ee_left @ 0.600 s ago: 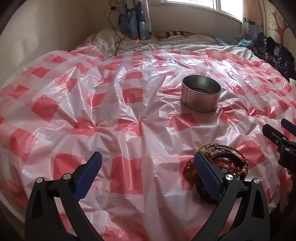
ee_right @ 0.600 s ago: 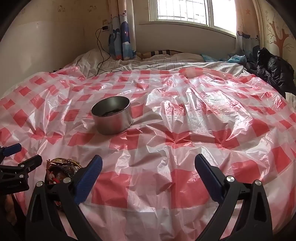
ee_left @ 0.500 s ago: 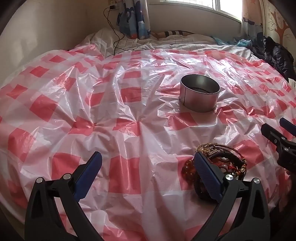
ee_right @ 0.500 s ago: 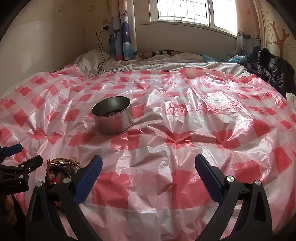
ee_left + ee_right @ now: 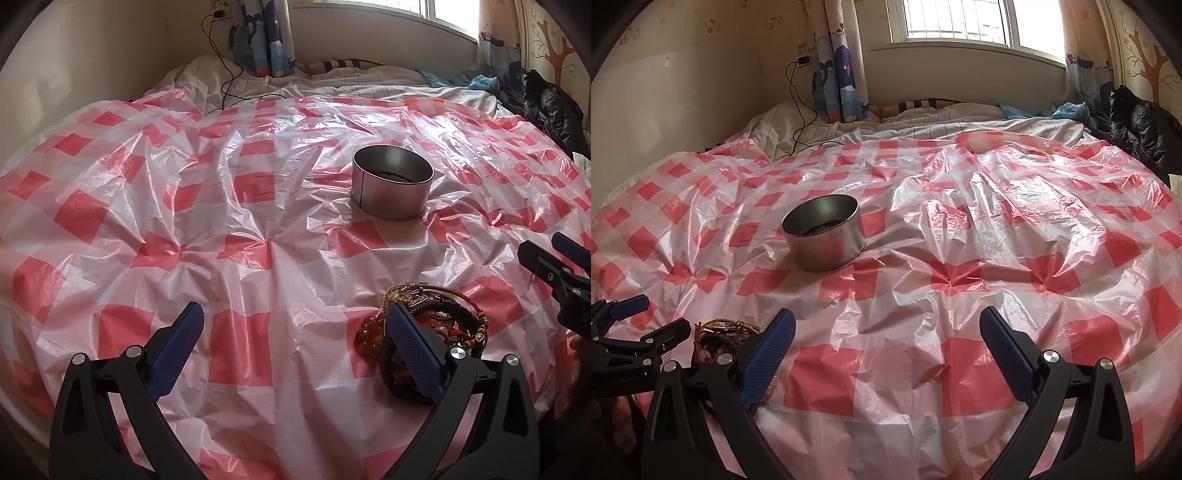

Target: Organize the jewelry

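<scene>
A pile of bracelets [image 5: 439, 317], beaded and braided, lies on the red-and-white checked plastic sheet [image 5: 221, 221] near the front. A round metal tin [image 5: 391, 182] stands further back with something dark inside. My left gripper [image 5: 291, 350] is open and empty, its right finger just in front of the pile. My right gripper [image 5: 886, 350] is open and empty over bare sheet. In the right wrist view the pile [image 5: 724, 334] lies at lower left, partly hidden by my left finger, and the tin [image 5: 825, 236] stands left of centre.
The sheet covers a bed. A white quilt [image 5: 886, 125] and a black charging cable [image 5: 801, 122] lie at the head. A dark jacket [image 5: 1141, 125] is piled at the far right. A wall and window stand behind.
Both views have tilted down slightly. Both grippers stay open and the bracelets and tin have not moved.
</scene>
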{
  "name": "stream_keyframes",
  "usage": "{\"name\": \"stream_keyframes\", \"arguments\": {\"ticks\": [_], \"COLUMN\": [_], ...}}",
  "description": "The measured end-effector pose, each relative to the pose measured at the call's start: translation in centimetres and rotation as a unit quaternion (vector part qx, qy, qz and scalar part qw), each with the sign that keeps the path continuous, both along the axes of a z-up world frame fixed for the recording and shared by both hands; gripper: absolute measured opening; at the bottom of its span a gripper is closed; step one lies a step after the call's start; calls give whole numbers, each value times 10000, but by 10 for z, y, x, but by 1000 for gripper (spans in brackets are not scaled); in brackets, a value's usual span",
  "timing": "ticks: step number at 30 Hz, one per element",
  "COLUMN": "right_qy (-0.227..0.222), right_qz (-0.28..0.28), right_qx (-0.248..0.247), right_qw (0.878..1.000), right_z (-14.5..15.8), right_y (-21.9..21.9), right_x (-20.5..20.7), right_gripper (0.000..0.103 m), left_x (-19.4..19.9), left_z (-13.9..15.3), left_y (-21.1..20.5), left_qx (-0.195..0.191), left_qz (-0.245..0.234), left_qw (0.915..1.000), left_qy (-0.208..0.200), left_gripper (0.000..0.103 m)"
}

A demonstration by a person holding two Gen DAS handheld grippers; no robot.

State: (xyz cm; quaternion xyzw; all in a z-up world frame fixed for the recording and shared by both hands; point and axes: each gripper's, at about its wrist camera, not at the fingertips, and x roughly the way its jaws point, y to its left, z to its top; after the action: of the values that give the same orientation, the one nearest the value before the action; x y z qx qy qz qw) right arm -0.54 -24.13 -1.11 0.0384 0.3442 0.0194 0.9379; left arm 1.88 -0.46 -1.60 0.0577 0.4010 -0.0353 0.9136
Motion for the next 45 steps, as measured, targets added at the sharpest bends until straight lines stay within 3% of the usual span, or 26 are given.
{"name": "stream_keyframes", "arguments": {"ticks": [13,17,32,35,40,45], "right_qy": [-100,164,99,114,117,128], "right_qz": [19,-1,-19,-38,-77,-11], "right_qx": [-190,-194,-136,-50,70,144], "right_qw": [9998,9997,9999,9999,9999,9998], "right_z": [-2,-4,-3,-3,0,1], "right_y": [4,3,3,1,-4,-7], "right_x": [1,3,3,2,2,0], "right_gripper": [96,96,96,96,96,96], "left_x": [-1,-1,1,3,3,-3], "left_z": [0,2,5,7,10,13], "left_y": [-1,-2,4,16,44,47], "left_qx": [-8,-20,-46,-154,-686,-942], "left_qz": [-4,1,21,94,180,-73], "left_qw": [10000,10000,10000,9998,9975,9955], "left_qy": [-6,-31,-35,-54,11,-63], "left_gripper": [96,96,96,96,96,96]}}
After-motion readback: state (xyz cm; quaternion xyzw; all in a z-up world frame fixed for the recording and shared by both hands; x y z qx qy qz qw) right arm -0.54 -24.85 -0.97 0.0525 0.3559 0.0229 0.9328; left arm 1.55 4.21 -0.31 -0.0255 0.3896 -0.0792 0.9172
